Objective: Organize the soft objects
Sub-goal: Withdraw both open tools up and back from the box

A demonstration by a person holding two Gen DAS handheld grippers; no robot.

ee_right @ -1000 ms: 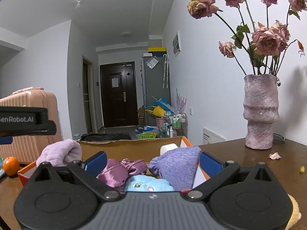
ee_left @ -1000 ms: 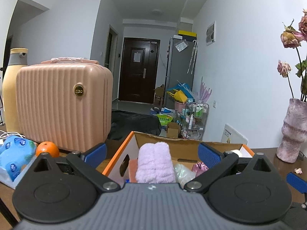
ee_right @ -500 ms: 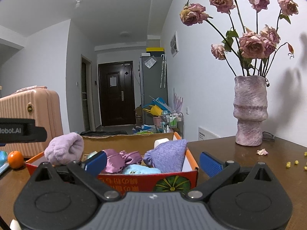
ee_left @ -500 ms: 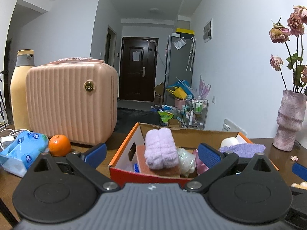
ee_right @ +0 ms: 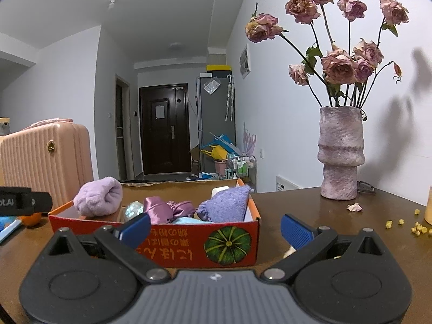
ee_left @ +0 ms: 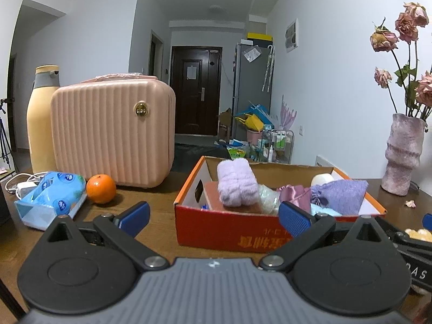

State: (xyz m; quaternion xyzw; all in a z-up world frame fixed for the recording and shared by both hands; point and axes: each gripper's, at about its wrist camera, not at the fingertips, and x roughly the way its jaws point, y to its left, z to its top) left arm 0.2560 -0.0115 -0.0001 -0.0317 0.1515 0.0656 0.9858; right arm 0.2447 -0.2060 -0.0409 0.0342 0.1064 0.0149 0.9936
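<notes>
On the dark brown wooden table (ee_left: 151, 232), going left to right, stand a tall yellow bottle with a grey cap (ee_left: 40, 118) and a ribbed pink hard-shell case (ee_left: 113, 132) at the far left, with a blue plastic tissue pack (ee_left: 51, 197) and a round orange fruit (ee_left: 101, 189) in front of them. The left gripper (ee_left: 213, 214) hovers near the table edge, its blue-padded fingers (ee_left: 133, 214) spread wide and holding nothing. Just beyond them sits the open red-orange cardboard box (ee_left: 229, 232), which holds the soft things: a rolled lilac fluffy towel (ee_left: 237, 186) at its left end, resting on a brown block, then a shiny purple satin pouch (ee_left: 293, 193), and a lavender knitted drawstring bag (ee_left: 341, 195) leaning against the right wall.

From the right wrist view the same box (ee_right: 189, 245) shows a green pumpkin print on its near side — the towel (ee_right: 98, 199), satin pouch (ee_right: 162, 212) and knitted bag (ee_right: 226, 206) lie inside. The right gripper (ee_right: 214, 228) is also parted wide and empty, just in front of the box. Far right stands a rough mauve ceramic vase (ee_right: 340, 152) of dried pink roses (ee_right: 337, 66), with small yellow crumbs (ee_right: 417, 228) scattered on the table.
</notes>
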